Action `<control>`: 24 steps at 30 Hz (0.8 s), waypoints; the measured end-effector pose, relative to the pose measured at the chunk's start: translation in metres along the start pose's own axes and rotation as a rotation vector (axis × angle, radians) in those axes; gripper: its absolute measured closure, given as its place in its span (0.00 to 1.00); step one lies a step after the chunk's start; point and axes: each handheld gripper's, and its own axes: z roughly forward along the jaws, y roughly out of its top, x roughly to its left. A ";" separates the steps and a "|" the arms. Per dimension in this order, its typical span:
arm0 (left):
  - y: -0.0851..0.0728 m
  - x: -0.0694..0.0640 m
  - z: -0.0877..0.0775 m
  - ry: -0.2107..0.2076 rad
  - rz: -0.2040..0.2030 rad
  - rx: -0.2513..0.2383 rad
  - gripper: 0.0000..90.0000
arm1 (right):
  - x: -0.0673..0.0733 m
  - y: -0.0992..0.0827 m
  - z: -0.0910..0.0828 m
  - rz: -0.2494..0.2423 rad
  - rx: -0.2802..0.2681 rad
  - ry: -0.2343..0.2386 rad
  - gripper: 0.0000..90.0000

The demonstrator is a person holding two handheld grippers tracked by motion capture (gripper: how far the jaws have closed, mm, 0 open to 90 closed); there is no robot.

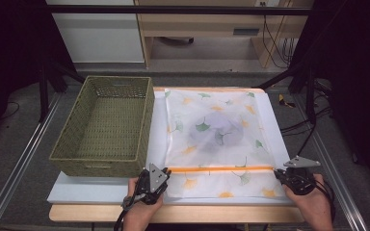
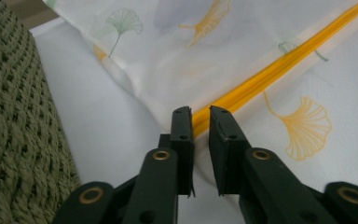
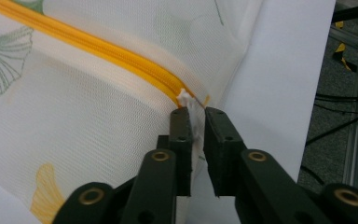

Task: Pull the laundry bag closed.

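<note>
Bright table centre, dark surround, soft focus.

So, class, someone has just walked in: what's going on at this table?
A person holds a two-jaw gripper in each hand at the near edge of a white mesh laundry bag printed with ginkgo leaves. The left gripper sits at one end of the bag's orange zipper, the right gripper at the other, by a small white tab. Both jaws stand slightly apart, not clamped. A woven green basket stands to the bag's left.
</note>
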 end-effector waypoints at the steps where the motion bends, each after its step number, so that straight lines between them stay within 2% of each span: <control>1: 0.001 0.000 -0.001 0.004 -0.010 -0.018 0.84 | 0.000 0.000 -0.001 0.010 -0.011 0.002 0.83; 5: 0.005 0.001 -0.003 -0.008 -0.023 -0.057 0.66 | -0.001 0.003 -0.006 0.055 -0.068 0.026 0.68; 8: 0.008 0.000 -0.005 -0.031 -0.050 -0.083 0.52 | 0.001 0.008 -0.008 0.079 -0.111 0.049 0.54; 11: 0.013 -0.001 -0.009 -0.060 -0.082 -0.115 0.44 | 0.004 0.015 -0.011 0.099 -0.154 0.074 0.43; 13: 0.019 -0.002 -0.013 -0.077 -0.095 -0.140 0.39 | 0.007 0.020 -0.013 0.103 -0.178 0.064 0.35; 17: 0.031 -0.001 -0.022 -0.119 -0.127 -0.173 0.29 | 0.012 0.030 -0.021 0.111 -0.263 0.068 0.22; 20: 0.041 0.002 -0.030 -0.148 -0.159 -0.183 0.23 | 0.014 0.036 -0.028 0.119 -0.330 0.078 0.16; 24: 0.052 0.008 -0.042 -0.159 -0.178 -0.215 0.18 | 0.015 0.042 -0.035 0.119 -0.371 0.060 0.13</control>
